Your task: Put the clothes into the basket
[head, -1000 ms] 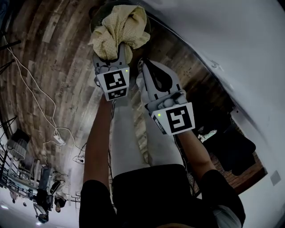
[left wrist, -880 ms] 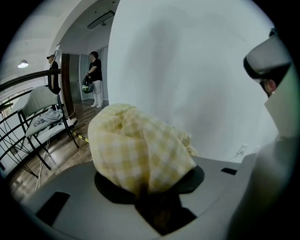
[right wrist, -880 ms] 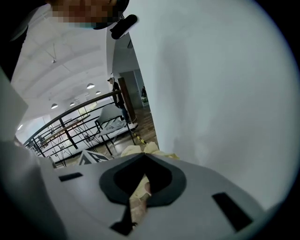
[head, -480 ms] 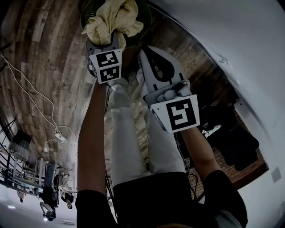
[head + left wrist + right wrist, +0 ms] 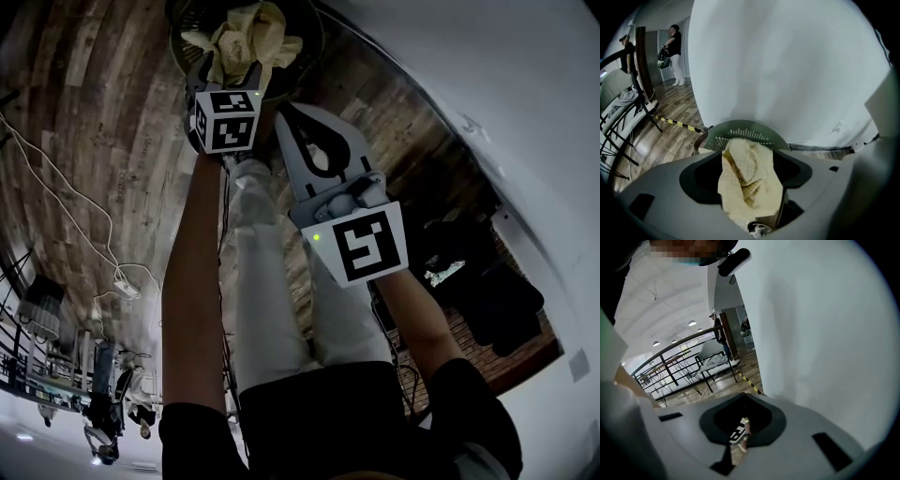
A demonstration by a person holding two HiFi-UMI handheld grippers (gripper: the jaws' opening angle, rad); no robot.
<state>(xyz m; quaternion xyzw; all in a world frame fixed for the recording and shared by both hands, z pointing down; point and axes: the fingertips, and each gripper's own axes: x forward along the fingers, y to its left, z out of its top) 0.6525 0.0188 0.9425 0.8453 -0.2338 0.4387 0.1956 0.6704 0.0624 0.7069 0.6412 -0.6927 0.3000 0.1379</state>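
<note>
Left gripper [image 5: 227, 66] has dropped right over the green basket [image 5: 751, 127] and its jaws have just sprung apart. The yellow cloth [image 5: 246, 33] sags loose between them, maybe still snagged on a pad. Nearly in! Right gripper [image 5: 282, 116] hangs alongside, jaws together, empty.

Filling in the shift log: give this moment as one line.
left gripper: jaws just opening, yellow cloth between them, over basket | right gripper: shut, empty

Dim, even indoor light with soft shadows. Fisheye bending everywhere; both gripper views darken to black at their corners. The wall [image 5: 487, 75] looks pale and washed-out, upper right.
</note>
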